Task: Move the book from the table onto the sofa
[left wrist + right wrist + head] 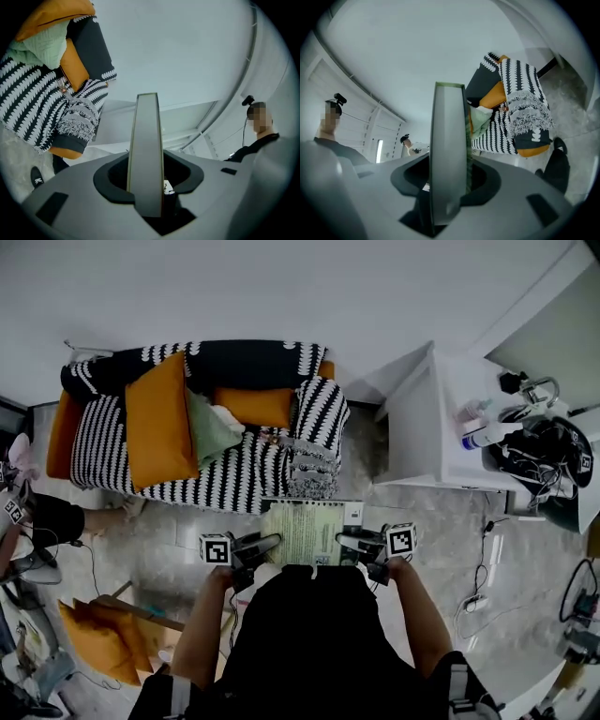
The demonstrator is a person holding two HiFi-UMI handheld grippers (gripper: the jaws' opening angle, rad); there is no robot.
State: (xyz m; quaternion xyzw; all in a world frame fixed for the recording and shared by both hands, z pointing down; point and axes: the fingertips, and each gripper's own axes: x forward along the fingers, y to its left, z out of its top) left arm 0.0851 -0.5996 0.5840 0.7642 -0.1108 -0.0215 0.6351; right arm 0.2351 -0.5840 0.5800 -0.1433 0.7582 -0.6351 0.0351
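Before the striped sofa (234, 479), left tool (266, 543) and right tool (350, 540) each clamp the book (302, 529), apparently flat.

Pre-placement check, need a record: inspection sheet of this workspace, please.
Surface: sofa, seat under a striped throw.
Job's things: book held level in the air by both grippers, short of the sofa.
Clutter: orange cushion and green cushion on the sofa; bottle on the white cabinet.
Grippers: left gripper and right gripper, each shut on a book edge.
Cables: power strip on the floor; black cable tangle at right.
Surroundings: second person's leg at left.
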